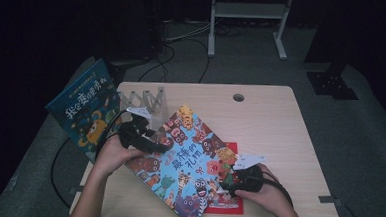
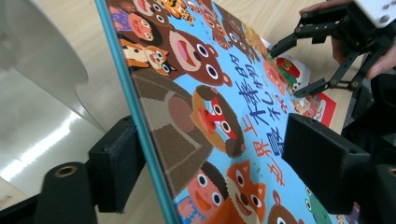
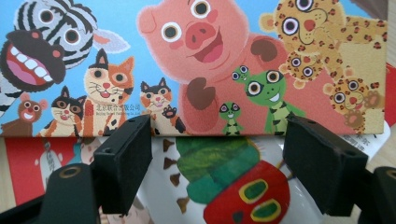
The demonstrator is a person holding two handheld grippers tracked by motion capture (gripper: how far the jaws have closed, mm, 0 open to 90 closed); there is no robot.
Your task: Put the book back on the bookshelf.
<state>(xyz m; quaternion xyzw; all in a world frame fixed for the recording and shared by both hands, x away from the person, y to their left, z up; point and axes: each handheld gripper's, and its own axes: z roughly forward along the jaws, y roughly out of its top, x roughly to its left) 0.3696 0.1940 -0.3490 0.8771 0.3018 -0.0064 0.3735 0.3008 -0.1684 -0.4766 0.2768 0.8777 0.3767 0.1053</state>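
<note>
Straddling the animal book's (image 2: 224, 107) spine edge, left gripper (image 2: 215, 163) jaws gape.

High view: my table (image 1: 261, 112) is lit from above, the room around it nearly black; picture soft and grainy, colours muted. From my left gripper view, a bright glare streak lies on the grey sheet (image 2: 32, 140) at left, and my near jaws blur. My right gripper view is evenly bright, book cover (image 3: 196, 60) sharp, jaws soft.
</note>
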